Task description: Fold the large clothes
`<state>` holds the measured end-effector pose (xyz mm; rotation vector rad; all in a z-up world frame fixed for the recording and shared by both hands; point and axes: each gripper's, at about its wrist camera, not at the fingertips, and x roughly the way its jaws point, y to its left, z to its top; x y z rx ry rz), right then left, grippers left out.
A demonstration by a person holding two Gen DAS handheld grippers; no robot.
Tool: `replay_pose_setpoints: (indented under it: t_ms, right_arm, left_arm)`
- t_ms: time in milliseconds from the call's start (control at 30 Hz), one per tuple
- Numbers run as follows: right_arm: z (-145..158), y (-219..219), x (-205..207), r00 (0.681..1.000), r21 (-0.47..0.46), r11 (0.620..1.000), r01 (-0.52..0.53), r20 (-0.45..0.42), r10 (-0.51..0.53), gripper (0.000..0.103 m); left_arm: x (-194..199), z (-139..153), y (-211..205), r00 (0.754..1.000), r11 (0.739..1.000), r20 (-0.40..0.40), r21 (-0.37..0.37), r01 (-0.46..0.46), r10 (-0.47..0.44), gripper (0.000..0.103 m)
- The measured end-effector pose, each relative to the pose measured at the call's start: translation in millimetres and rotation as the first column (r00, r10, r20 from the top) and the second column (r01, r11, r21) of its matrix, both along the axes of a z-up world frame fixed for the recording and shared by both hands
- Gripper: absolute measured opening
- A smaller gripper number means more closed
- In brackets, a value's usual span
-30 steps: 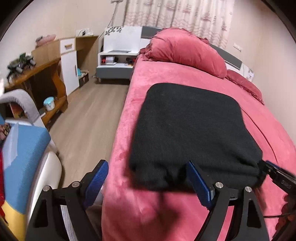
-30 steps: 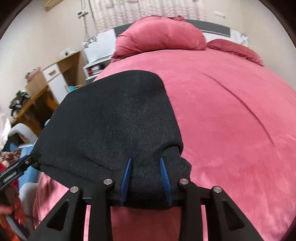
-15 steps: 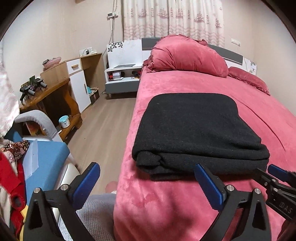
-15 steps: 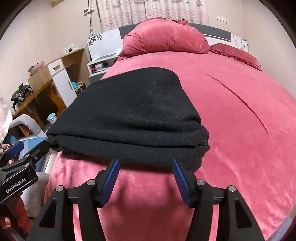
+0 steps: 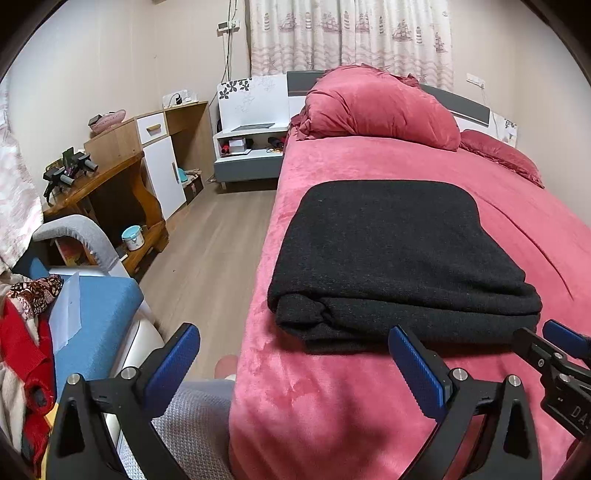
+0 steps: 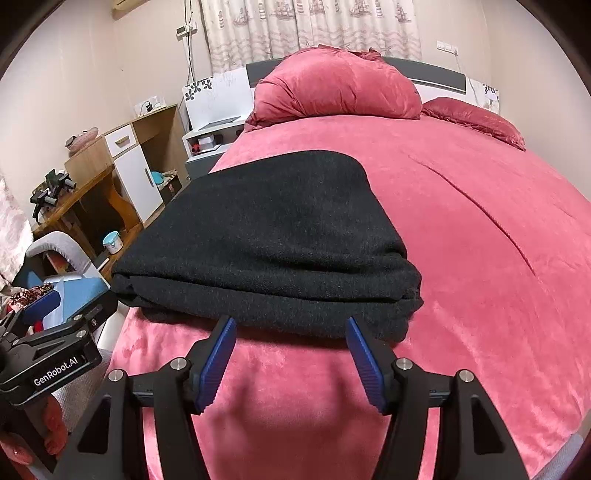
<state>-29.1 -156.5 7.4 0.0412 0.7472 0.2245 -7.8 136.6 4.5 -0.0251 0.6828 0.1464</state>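
Nearest the left wrist camera, the left gripper (image 5: pixel 291 363) is spread wide and holds nothing; one blue finger hangs over the floor beside the bed, the other over the bed's near edge. The right gripper (image 6: pixel 291 356) is also spread and empty, its two blue fingers (image 6: pixel 218 360) just short of the folded garment, apart from it. Each gripper shows at the edge of the other's view.

Just beyond the fingertips lies the black garment (image 5: pixel 399 254), folded into a thick rectangular stack with layered edges facing the cameras. It rests flat on the pink bed (image 6: pixel 480 240), toward the left side and near the foot.

To the left of the bed stand a chair with a blue seat (image 5: pixel 92 314) carrying a red and patterned heap, probably clothes, though the fisheye edge blurs it. Farther off is a wooden desk (image 5: pixel 107 181), then a white cabinet (image 5: pixel 162 173). At the head of the bed sits a bundled pink quilt (image 5: pixel 380 107) beneath patterned curtains (image 5: pixel 351 33).
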Motion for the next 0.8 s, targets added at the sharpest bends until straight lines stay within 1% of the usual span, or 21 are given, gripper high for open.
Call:
replay_pose_setpoints:
  t_ms: [200, 367, 800]
  right_arm:
    - [-1.4, 0.8, -0.1, 1.0, 0.0, 1.0, -0.003, -0.002, 0.003, 0.064]
    - [-2.7, 0.1, -0.2, 1.0, 0.003, 1.0, -0.007, -0.008, 0.007, 0.064]
    - [-2.4, 3.6, 1.5, 1.0, 0.001, 1.0, -0.002, -0.007, 0.002, 0.064]
  left_arm:
    - [0.3, -0.5, -0.6, 1.0, 1.0, -0.001, 0.0, -0.001, 0.001, 0.103]
    - [-0.5, -0.9, -5.5, 1.0, 1.0, -0.002, 0.027, -0.014, 0.014, 0.103]
    - [-2.6, -0.7, -11.2, 1.0, 0.999, 0.004, 0.039, 0.002, -0.002, 0.103]
